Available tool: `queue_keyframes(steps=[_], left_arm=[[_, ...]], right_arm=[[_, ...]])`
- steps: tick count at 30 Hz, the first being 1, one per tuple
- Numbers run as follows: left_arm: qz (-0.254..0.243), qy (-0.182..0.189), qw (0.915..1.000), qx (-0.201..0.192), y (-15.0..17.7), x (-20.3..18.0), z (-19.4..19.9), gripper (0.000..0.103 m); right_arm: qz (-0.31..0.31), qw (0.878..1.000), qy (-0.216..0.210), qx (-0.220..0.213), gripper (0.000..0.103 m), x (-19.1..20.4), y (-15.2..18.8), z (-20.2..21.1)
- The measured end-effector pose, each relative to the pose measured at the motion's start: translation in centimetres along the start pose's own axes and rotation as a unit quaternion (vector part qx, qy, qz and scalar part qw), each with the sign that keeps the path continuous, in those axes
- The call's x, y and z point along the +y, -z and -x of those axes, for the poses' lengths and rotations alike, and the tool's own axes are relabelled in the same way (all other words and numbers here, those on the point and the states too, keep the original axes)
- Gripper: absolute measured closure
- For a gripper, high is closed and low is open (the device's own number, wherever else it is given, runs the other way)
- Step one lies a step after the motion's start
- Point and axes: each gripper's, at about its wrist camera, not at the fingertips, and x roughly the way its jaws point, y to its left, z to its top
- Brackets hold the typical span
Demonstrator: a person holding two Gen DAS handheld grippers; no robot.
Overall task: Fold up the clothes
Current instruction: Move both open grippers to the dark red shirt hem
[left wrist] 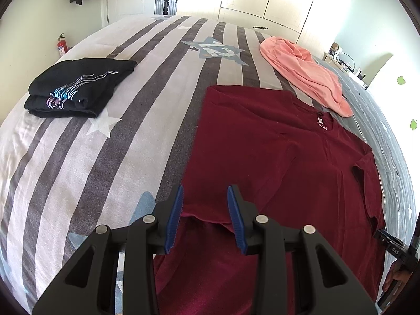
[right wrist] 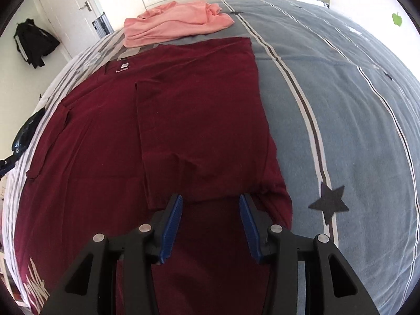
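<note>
Maroon T-shirt (right wrist: 199,120) spread flat on the striped bed (left wrist: 86,157), right side folded over the middle. Left gripper (left wrist: 204,219) parted jaws straddling the shirt's bottom hem, gripping nothing. Right gripper (right wrist: 211,227) likewise agape above the fabric, empty. At 12 o'clock, crumpled pink garment (right wrist: 176,21); at 10 o'clock, folded black shirt (left wrist: 78,89).

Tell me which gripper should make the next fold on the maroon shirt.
Probably the left. The maroon shirt already has its right side folded in, while the left side lies unfolded. The left gripper hangs open over that side's hem; the right gripper is over the folded part.
</note>
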Motion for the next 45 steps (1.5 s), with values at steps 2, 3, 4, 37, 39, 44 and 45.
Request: queue_keyframes(steps=[2,3,4,37,39,44,45], left_arm=[[0.0,0.0,1.0,-0.004,-0.4,0.0,0.0,0.071],[0.0,0.0,1.0,-0.006,-0.7,-0.1,-0.2,0.071],[-0.001,0.002,1.0,-0.006,-1.0,-0.2,-0.4,0.071],[-0.054,0.014,0.9976,0.042,-3.0,-4.0,-9.5,0.065],[-0.052,0.013,0.998,0.032,-4.4,-3.9,-9.8,0.065],[-0.049,0.009,0.9987,0.008,-7.9,-3.4,-10.4,0.058],[-0.048,0.009,0.9988,0.003,-8.5,-3.4,-10.5,0.056]], right_arm=[[-0.007,1.0,-0.005,-0.024,0.062,-0.1,-1.0,1.1],[-0.01,0.999,-0.009,-0.041,0.061,0.0,-1.8,1.7],[-0.013,0.998,-0.012,-0.059,0.061,0.2,-2.9,2.3],[-0.008,0.999,-0.036,-0.014,0.061,1.1,-4.1,-2.9],[-0.012,0.999,-0.028,-0.021,0.061,0.5,-5.9,-3.3],[-0.023,0.999,-0.01,-0.038,0.056,-1.0,-10.3,-4.4],[-0.026,0.999,-0.006,-0.041,0.054,-1.3,-11.2,-4.6]])
